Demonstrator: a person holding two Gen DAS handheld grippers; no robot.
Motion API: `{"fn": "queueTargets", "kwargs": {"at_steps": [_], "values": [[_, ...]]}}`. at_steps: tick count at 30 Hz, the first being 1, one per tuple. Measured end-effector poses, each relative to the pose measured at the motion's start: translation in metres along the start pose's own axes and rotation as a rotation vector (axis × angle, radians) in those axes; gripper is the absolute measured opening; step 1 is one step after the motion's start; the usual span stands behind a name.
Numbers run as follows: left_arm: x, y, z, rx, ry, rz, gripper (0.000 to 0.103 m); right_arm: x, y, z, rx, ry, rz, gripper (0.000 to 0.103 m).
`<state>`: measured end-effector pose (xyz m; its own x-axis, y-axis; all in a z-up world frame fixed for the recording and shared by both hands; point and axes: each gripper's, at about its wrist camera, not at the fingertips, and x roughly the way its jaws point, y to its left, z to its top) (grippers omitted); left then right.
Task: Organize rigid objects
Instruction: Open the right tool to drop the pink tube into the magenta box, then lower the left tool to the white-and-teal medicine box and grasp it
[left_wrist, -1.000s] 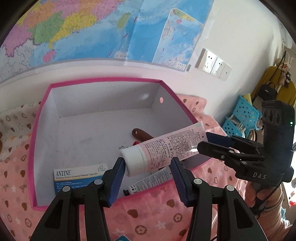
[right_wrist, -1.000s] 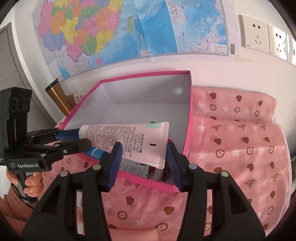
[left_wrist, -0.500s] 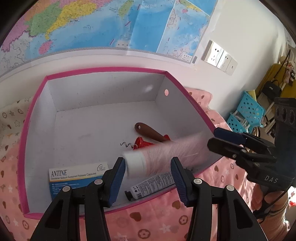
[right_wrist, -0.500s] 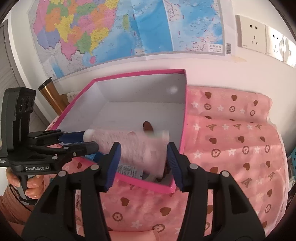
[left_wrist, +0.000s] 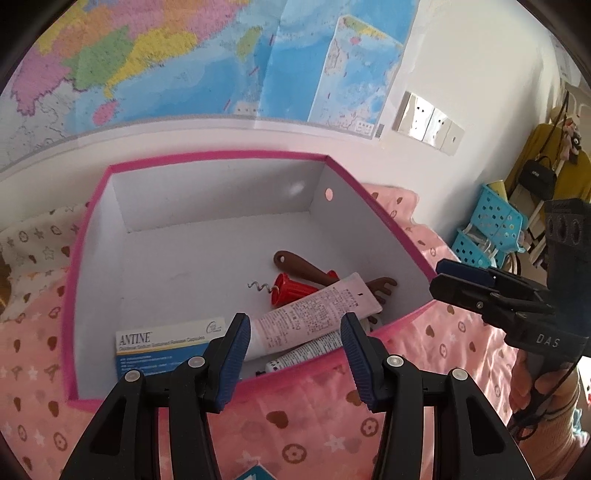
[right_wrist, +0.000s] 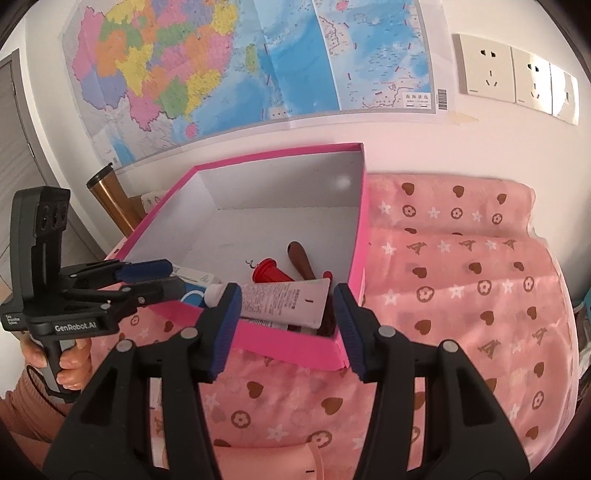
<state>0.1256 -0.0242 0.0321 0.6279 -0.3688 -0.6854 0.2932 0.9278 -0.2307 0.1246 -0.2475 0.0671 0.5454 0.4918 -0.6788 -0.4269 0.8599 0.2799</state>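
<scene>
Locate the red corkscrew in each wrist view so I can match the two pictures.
Left wrist: red corkscrew lies mid-box, just above the pink tube.
Right wrist: red corkscrew sits at box centre, behind the pink tube.
Shared landmark: the pink box.

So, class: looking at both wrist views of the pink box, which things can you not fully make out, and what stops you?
- Pink tube: cap end hidden behind the left gripper finger, left wrist view.
- Small white tube: mostly covered by the pink tube and the pink box rim.
- ANTINE carton: small print too small to read.
- Brown fork-like tool: middle hidden under the pink tube.
</scene>
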Motion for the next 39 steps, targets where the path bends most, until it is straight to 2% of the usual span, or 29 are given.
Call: {"fn": "queueTargets", "kwargs": {"at_steps": [9, 16, 20, 22, 26, 32, 39], "values": [[-0.039, -0.008, -0.023, 0.012, -0.070, -0.035, 0.053, -0.023, -0.001, -0.020, 0.000, -0.010, 0.076, 0.054], [-0.053, -0.014, -0.055, 0.027, -0.056, -0.038, 0.054, -0.029, -0.011, -0.046, 0.042, 0.040, 0.106, 0.054], [-0.055, -0.004, -0.078, -0.008, -0.020, -0.010, 0.054, -0.024, -0.012, -0.065, 0.055, 0.087, 0.121, 0.054], [-0.056, 0.003, -0.090, -0.029, -0.003, 0.027, 0.054, -0.020, -0.010, -0.072, 0.056, 0.106, 0.134, 0.054], [-0.062, 0.021, -0.108, -0.090, 0.019, 0.082, 0.054, -0.005, 0.004, -0.080, 0.041, 0.149, 0.179, 0.054], [-0.068, 0.046, -0.130, -0.160, 0.053, 0.163, 0.054, 0.025, 0.048, -0.082, -0.033, 0.208, 0.278, 0.054], [-0.075, 0.060, -0.150, -0.200, 0.085, 0.189, 0.054, 0.069, 0.093, -0.088, -0.118, 0.306, 0.350, 0.054]]}}
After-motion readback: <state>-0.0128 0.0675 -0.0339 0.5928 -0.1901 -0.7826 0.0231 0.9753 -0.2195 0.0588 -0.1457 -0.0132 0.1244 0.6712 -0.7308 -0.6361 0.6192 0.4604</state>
